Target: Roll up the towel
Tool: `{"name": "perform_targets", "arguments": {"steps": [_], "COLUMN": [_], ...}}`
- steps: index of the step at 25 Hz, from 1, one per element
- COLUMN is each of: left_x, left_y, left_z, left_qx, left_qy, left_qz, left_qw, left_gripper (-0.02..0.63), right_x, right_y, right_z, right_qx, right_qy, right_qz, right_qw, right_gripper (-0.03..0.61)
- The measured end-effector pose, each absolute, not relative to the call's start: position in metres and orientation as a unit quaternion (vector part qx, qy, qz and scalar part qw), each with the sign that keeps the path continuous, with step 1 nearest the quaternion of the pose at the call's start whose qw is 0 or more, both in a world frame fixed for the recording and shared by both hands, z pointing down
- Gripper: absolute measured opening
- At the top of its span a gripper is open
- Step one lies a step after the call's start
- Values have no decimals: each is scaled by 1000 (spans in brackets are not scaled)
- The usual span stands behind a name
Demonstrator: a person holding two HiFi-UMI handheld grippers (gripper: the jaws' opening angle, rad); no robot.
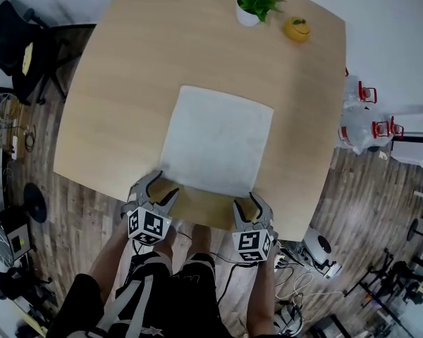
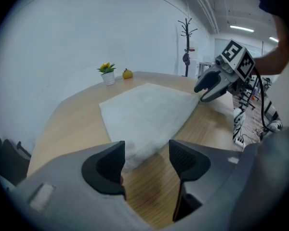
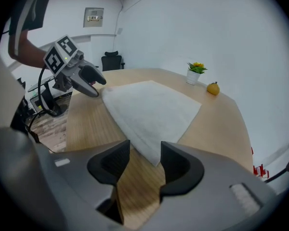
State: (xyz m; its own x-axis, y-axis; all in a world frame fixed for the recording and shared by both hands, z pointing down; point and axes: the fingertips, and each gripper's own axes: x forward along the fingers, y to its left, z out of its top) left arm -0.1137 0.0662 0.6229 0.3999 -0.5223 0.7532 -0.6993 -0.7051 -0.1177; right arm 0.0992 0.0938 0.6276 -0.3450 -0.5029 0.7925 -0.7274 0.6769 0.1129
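1 pale wooden bench (image 1: pixel 127 83), its near edge partly hidden behind my 2 claws, carries 1 white towel (image 1: pixel 218 139) lying flat and unrolled at its middle. My left claw (image 1: pixel 167 183) and right claw (image 1: pixel 245 200) both stand released, each with a near corner of the towel in its gap and no pad pressing on it. At the far edge stand 1 potted plant (image 1: pixel 256 2) and 1 small yellow object (image 1: pixel 297 29), too small to identify.
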Motion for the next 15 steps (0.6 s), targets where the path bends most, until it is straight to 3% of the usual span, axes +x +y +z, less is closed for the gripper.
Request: {"name": "perform_targets", "arguments": {"steps": [15], "left_x": [-100], "left_y": [69], "left_z": [634], "left_qx": [836], "left_qy": [-221], "left_qz": [501], "left_qw": [21], "left_gripper": [283], "right_x": [92], "right_y": [100], "right_z": [643], "right_qx": [228], "right_qy": [-818], "right_qz": [75], "right_qw": [523], "right_gripper": [163]}}
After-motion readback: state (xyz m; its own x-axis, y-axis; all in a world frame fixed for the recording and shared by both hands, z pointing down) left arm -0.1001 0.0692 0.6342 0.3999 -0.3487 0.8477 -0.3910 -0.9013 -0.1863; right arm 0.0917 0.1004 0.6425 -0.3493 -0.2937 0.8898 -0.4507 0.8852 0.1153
